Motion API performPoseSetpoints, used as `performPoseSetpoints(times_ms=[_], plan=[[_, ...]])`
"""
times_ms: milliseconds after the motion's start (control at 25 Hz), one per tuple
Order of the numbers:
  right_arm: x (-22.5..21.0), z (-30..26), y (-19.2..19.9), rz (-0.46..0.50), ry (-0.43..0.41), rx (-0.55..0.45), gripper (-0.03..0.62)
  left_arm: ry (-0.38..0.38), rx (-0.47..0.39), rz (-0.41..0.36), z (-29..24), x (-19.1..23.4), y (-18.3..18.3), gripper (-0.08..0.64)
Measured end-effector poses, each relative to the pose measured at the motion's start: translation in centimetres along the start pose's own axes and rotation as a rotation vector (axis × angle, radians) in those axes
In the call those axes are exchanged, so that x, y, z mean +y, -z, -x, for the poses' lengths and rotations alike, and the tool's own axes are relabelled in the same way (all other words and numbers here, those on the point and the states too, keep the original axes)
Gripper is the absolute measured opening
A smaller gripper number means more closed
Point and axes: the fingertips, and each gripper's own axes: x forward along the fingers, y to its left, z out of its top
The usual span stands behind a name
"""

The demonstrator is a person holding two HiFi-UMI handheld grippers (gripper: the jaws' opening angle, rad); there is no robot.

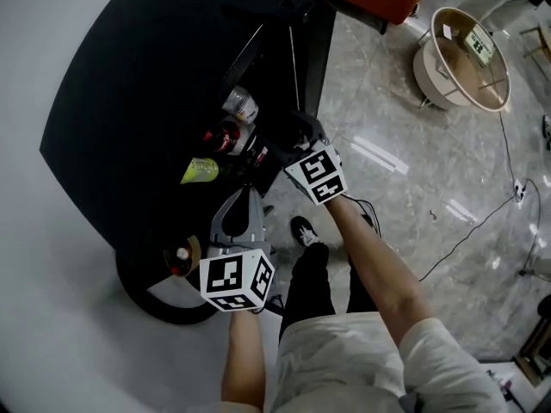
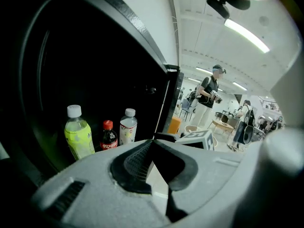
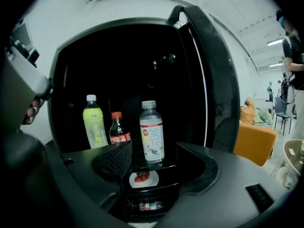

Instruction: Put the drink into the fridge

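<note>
Fridge (image 3: 76, 70) black, interior dark, with three bottles upright in a row on one shelf. At the shelf's left end stood a yellow-green bottle (image 3: 94, 122) with a white cap. Just beside it on the right was a small cola bottle (image 3: 118, 129) with a red cap, the two close but whether touching could not be told. Right of that, nearer the shelf's front edge, stood the drink (image 3: 151, 133), a clear bottle with a white printed label and a pale cap, apart from the cola. Left gripper (image 2: 152, 141) hung outside the fridge, low and to the left of the open front, with its pad tips meeting and nothing between them; its view took in the same three bottles from the left side. Right gripper (image 3: 155, 151) was pointed straight at the shelf with its jaws spread wide, the drink framed in the gap between them but touched by neither pad. Below the shelf's front edge sat a small round white thing (image 3: 141, 178) with red on it, too small to identify. Fridge door (image 3: 213, 80) stood swung open to the right. Beyond the door were an orange seat (image 3: 254, 139) and pale stone floor (image 1: 405, 188). From the head view a round beige basket (image 1: 469, 58) sat on that floor at far right, well apart from the fridge. In the room behind, a person (image 2: 209, 96) was standing.
</note>
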Motion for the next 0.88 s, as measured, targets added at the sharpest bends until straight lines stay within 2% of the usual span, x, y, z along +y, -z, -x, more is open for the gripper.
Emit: performPoseSetpoints(times_ms=[160,240,440,520,600,760,880], plan=[[2.4,6.9,-2.8,0.011,-0.008,-0.009,0.28,-0.017,-0.024,0.016,2.9,-2.5,-1.7,0.009],[4.4,10.4,-4.1,0.046,-0.048,-0.02,0.191,-0.041,-0.034,0.022,4.7,-3.9,-2.0,0.009],[6.8,19.6,-5.3,0.013,-0.083,-0.046,0.119,-0.114,-0.031,0.016,8.9,-8.3,-0.2,0.009],[6.8,22.7,-6.0,-0.015,-0.082,-0.063,0.098,-0.153,-0.049,0.043,10.4,-10.1,0.2,0.009],[6.2,26.1,-6.7,-0.06,-0.088,-0.085,0.05,-0.177,-0.084,0.081,11.6,-12.9,0.1,0.009],[5.8,31.4,-7.6,-0.104,-0.14,-0.098,0.044,-0.206,-0.152,0.069,14.0,-18.6,-1.1,0.009],[7.4,33.9,-8.1,-0.093,-0.24,-0.095,0.044,-0.258,-0.182,0.054,16.3,-21.5,-1.5,0.009]])
